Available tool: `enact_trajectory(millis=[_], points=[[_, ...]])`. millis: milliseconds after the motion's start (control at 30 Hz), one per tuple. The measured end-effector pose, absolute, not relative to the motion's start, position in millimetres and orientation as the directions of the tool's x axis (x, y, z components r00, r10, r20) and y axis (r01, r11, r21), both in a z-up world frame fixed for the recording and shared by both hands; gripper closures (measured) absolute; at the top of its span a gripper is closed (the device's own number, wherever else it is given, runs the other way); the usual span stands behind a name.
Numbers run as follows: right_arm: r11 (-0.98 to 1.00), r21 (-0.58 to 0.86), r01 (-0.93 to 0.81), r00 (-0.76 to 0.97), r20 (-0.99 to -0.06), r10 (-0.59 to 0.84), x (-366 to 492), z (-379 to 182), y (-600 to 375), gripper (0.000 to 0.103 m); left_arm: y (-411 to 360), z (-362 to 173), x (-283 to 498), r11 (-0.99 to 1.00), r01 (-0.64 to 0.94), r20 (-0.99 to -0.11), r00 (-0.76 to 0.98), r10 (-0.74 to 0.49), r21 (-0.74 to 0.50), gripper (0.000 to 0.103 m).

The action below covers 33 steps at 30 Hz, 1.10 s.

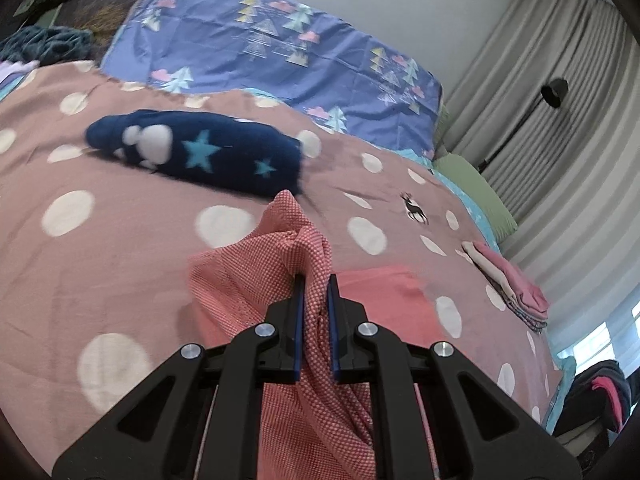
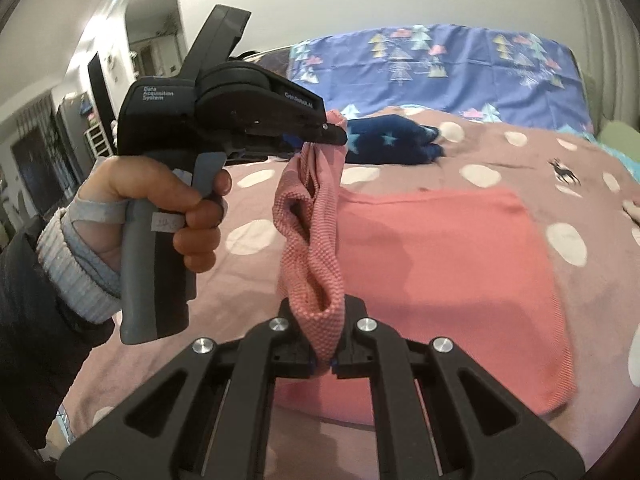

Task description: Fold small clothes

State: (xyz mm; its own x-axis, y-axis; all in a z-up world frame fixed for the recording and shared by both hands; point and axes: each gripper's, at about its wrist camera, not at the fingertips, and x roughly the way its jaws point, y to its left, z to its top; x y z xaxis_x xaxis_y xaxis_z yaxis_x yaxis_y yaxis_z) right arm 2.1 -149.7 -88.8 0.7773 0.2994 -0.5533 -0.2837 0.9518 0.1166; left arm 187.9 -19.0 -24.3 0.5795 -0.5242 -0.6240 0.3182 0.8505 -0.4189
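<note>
Your left gripper (image 1: pixel 316 292) is clenched on a bunched corner of the pink-and-white checked knit garment (image 1: pixel 296 248), blue pads pressing the cloth from both sides, fabric poking out past the tips. Your right gripper (image 2: pixel 323 354) is clamped tight on another bunch of the same garment (image 2: pixel 316 240), jaws nearly touching with cloth squeezed between. In the right wrist view your left hand (image 2: pixel 160 216) grips the tool handle and the left gripper (image 2: pixel 334 136) sits higher and further away than the right one, so the stretch of fabric between the two claws runs up and away, twisted and slack, not taut. The rest of the garment lies flat on the dusty-pink polka-dot bedspread (image 1: pixel 120 240), spreading right of and below both claws as a smooth salmon panel (image 2: pixel 460 272). Key relation: the flat body lies ahead and to the right of your claws, its long axis roughly along the line from near claw to far claw. Likely next: spread the held edge, carry it over the flat panel; your right gripper is nearer to it. Beyond: rolled navy fleece item with stars (image 1: pixel 196 152), blue tree-print pillow (image 1: pixel 280 40), a folded stack of pink clothes (image 1: pixel 508 280) at the bed's right edge.
</note>
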Motion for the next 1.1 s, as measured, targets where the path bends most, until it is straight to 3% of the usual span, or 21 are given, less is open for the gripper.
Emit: enact_trajectory(millis=[567,1100], points=[[0.943,0.324,-0.072,0.79,-0.558,0.252,-9,-118,-292,0.099,-197,-65,195,0.846,0.472,-0.756,0.452,-0.473,-0.247,0.094],[0.914,0.403,-0.042,0.767,-0.574,0.288,2,-132,-309,0.098,-229,-87,192,0.845,0.516,-0.786,0.461,-0.412,-0.14,0.091]])
